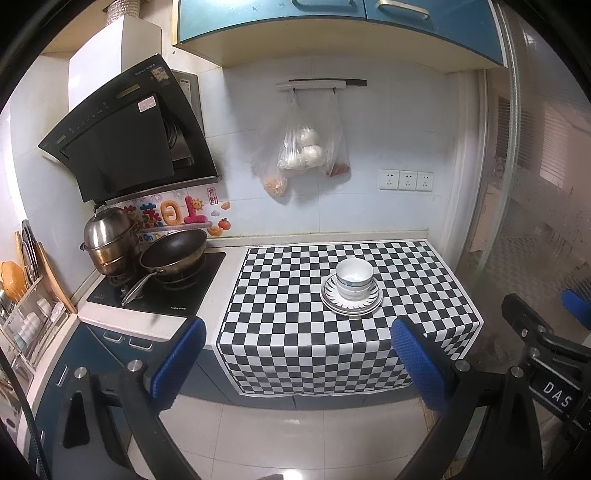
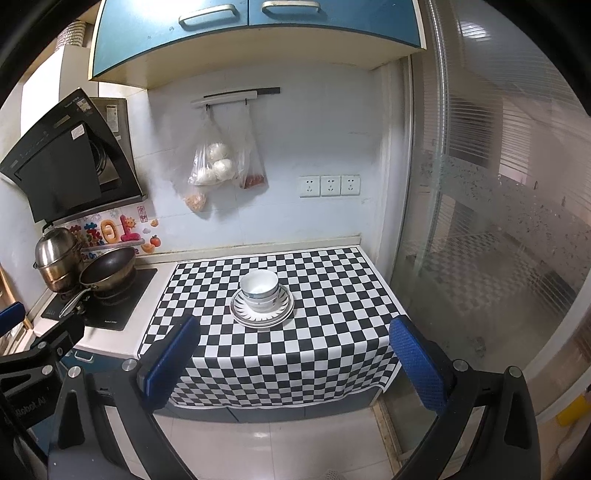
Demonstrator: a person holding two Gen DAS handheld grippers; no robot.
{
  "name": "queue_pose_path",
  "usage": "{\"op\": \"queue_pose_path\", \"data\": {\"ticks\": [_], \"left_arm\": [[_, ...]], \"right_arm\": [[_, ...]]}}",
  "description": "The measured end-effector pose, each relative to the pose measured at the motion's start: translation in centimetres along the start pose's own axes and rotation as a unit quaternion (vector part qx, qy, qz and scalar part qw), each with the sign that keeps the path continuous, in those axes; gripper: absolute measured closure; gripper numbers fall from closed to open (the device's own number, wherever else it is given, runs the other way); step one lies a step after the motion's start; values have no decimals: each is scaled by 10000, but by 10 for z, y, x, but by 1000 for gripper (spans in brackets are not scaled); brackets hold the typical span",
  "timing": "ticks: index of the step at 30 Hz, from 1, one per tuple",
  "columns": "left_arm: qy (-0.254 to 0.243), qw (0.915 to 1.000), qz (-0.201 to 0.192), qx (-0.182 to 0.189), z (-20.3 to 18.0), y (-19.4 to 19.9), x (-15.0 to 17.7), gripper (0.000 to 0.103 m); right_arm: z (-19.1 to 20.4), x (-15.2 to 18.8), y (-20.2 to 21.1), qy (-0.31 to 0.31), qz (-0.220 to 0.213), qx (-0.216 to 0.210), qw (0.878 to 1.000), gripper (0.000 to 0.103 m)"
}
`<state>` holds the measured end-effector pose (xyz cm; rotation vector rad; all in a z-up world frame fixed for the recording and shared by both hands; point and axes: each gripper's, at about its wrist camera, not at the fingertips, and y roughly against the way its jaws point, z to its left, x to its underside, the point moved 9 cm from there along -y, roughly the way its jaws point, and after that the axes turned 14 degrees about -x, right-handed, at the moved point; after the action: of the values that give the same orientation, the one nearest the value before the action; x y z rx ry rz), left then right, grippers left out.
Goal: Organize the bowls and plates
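1. Bowls (image 1: 354, 277) sat nested on stacked plates (image 1: 351, 301) mid-cloth, at twelve o'clock from both grippers.
2. Left gripper (image 1: 299, 363) and right gripper (image 2: 295, 363) hung wide apart, empty.
3. Risk: an off-centre pinch could topple the stack.

White tiled wall (image 1: 388, 122), blue cabinets (image 1: 332, 18), pale floor (image 1: 295, 443)

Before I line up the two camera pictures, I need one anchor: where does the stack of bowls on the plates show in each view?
Left wrist view: the stack of bowls sits right of centre, on the plates, upon the checkered cloth.
Right wrist view: the stack of bowls sits just left of centre, on the plates.
Shared landmark: the three wall sockets, up and to the right of the stack in both.
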<state>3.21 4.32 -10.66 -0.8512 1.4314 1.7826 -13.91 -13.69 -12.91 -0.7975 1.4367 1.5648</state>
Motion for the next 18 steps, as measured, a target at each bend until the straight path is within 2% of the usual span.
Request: {"op": "queue_pose_path", "data": {"ticks": [18], "left_arm": [[-2, 10000, -63, 50, 1, 1, -8, 0]], "right_arm": [[-5, -2, 4, -44, -62, 37, 10000, 0]]}}
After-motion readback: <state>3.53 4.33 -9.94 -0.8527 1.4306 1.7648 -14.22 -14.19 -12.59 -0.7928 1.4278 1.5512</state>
